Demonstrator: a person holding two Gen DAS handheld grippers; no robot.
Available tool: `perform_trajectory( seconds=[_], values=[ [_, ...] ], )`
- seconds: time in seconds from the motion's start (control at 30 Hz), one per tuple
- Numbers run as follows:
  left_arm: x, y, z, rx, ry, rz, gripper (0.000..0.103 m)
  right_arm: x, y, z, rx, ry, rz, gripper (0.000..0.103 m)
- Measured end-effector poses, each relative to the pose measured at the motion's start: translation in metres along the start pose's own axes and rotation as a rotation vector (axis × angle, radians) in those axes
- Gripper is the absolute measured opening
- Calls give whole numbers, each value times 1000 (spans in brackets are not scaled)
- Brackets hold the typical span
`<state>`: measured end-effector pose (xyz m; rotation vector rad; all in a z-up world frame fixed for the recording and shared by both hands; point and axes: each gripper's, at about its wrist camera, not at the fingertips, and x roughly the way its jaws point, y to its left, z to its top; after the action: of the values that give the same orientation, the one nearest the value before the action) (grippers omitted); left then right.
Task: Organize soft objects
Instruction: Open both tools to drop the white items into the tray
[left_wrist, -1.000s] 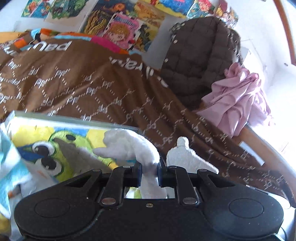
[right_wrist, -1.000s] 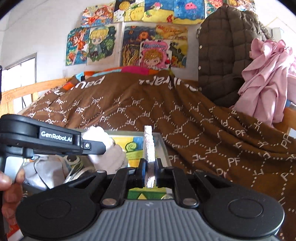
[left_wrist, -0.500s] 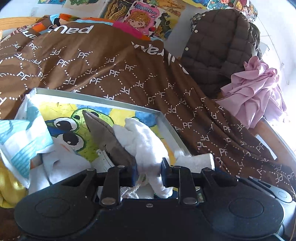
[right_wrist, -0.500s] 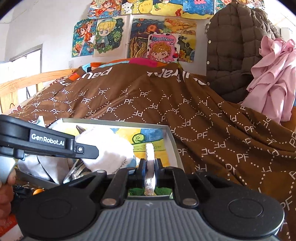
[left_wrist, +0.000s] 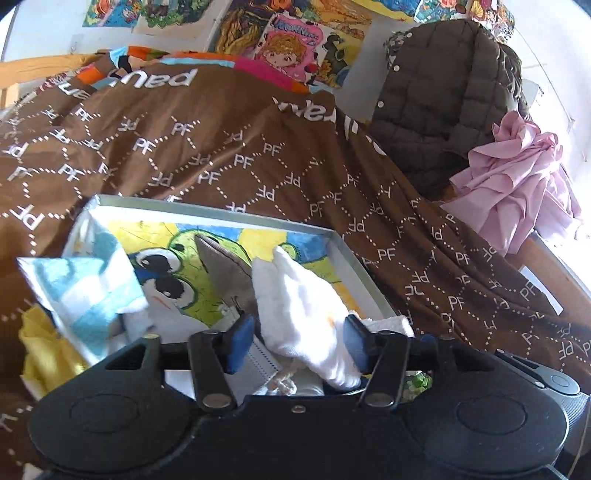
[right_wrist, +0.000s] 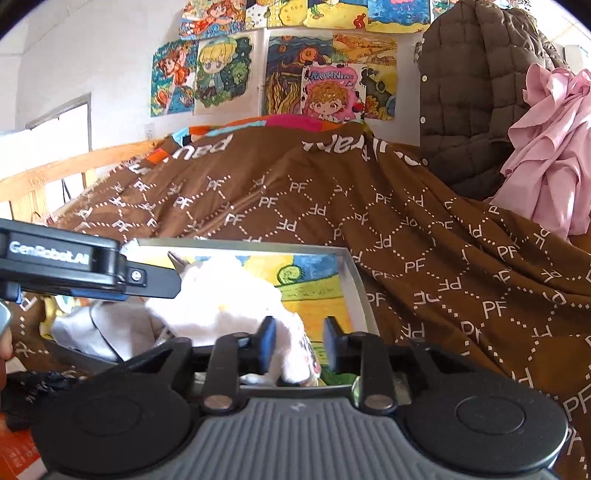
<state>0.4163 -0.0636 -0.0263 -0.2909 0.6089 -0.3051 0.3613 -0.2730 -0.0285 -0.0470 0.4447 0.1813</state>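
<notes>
- So the white cloth (left_wrist: 306, 317) is sitting in the tray (left_wrist: 354, 258), near-right corner of it, draped over the other soft stuff piled there.
- Left gripper (left_wrist: 295, 343): its fingers have just been opening and now stand fairly wide. The cloth is between them, bunched toward the right finger, with a clear gap on the left side, so I'd call that let go rather than gripped.
- Right gripper (right_wrist: 297, 345): same story, fingers just been opening, now a narrow-ish gap. The cloth's end (right_wrist: 299, 350) lies against the left finger, with daylight to the right one. Not pinched, as far as I can tell.
- The bit that matters: the cloth runs across the near edge of the tray, from one gripper to the other, one end at each pair of fingers. Both are about equally close.
- My guess is the drop is basically done, and both hands need to back out toward the near side of the tray without snagging the cloth.
- Tray itself sits on the bed's brown blanket (left_wrist: 258, 158).
</notes>
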Motion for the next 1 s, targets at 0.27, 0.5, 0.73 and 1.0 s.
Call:
perform_trajectory(
  seconds=[0.27,0.5,0.73,1.0],
  values=[
    [-38,-3,6,9,-48,21,83,-31,-2,10,52,-63,57,67],
    [-84,-14,4,36,-124,48,98,-79,-9,17,105,-132,87,88],
    [-139,-25,-10,49,-213,76,102,-129,-9,18,130,-193,105,99],
    [-197,-38,-44,84,-305,97,102,-180,2,-1,172,-192,139,103]
  ],
)
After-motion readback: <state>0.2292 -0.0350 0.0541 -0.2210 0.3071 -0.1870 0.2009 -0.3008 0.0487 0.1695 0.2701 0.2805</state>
